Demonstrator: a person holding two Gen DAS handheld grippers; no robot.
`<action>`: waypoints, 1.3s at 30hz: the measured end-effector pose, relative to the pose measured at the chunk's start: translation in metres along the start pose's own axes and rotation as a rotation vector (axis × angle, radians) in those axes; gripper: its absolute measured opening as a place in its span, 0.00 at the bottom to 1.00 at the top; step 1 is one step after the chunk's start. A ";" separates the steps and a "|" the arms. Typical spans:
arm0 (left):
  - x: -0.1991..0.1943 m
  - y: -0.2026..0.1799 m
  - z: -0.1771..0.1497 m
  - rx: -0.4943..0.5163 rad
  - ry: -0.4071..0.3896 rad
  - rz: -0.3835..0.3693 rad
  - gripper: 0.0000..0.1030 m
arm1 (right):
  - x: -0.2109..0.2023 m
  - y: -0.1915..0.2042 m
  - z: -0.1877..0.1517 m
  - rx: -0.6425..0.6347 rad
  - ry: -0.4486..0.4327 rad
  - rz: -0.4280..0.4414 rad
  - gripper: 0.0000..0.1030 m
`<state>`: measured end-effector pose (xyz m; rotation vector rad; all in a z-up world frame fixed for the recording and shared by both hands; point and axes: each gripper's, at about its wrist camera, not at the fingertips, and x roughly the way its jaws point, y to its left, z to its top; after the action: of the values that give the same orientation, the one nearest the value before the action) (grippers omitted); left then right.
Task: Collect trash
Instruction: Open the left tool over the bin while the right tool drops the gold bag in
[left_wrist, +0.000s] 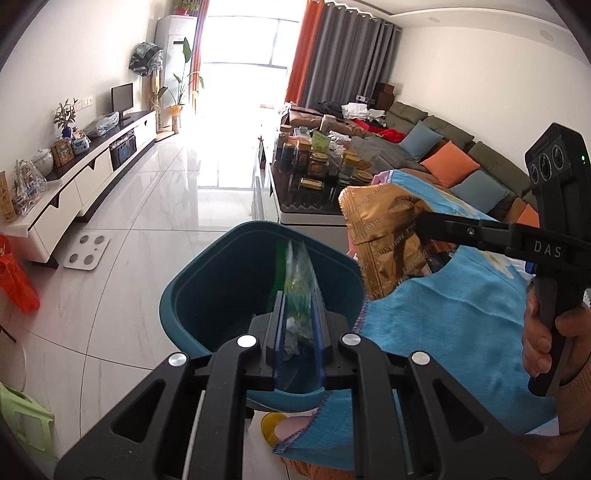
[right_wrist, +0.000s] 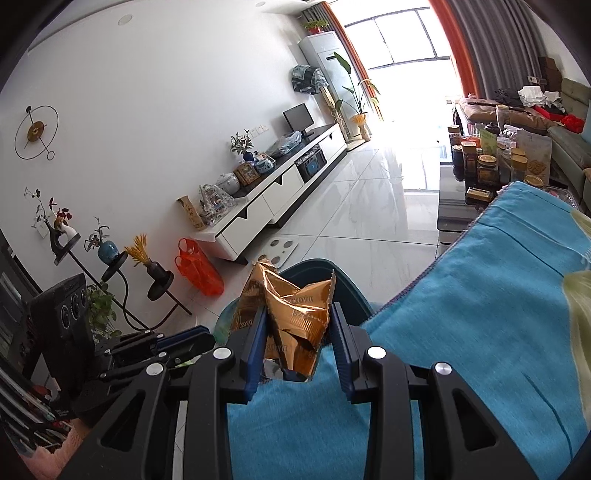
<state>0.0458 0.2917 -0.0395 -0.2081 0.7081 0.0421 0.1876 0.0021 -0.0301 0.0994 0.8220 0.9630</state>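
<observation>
The left gripper (left_wrist: 299, 314) is black, with shiny round bolts and blue pads. It squeezes a thin, see-through plastic wrapper (left_wrist: 297, 280) with green and yellow print. The wrapper stands up over the open mouth of the teal bin (left_wrist: 221, 280), which is smooth plastic with rounded corners and sits on the shiny white tile floor (left_wrist: 147, 221).

The right gripper (right_wrist: 299, 332) pinches a crinkly gold foil bag (right_wrist: 295, 310). The bag has zigzag edges and letters that start "DAO". It hangs just beside the bin's rim, above a blue woven cloth (right_wrist: 480, 295) with stitched edges. The right gripper's arm says "DAS" in white. A hand (left_wrist: 543, 332) grips its handle.
</observation>
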 end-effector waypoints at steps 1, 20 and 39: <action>0.002 0.001 0.000 -0.003 0.005 0.000 0.13 | 0.003 0.001 0.001 0.000 0.002 -0.002 0.31; 0.041 0.014 0.000 -0.076 0.050 0.048 0.13 | 0.073 0.008 0.012 -0.006 0.152 -0.089 0.32; 0.014 -0.006 -0.002 -0.039 -0.041 0.107 0.95 | 0.071 -0.010 0.012 0.060 0.147 -0.079 0.51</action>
<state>0.0562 0.2849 -0.0489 -0.2056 0.6776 0.1614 0.2240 0.0537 -0.0670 0.0481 0.9831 0.8783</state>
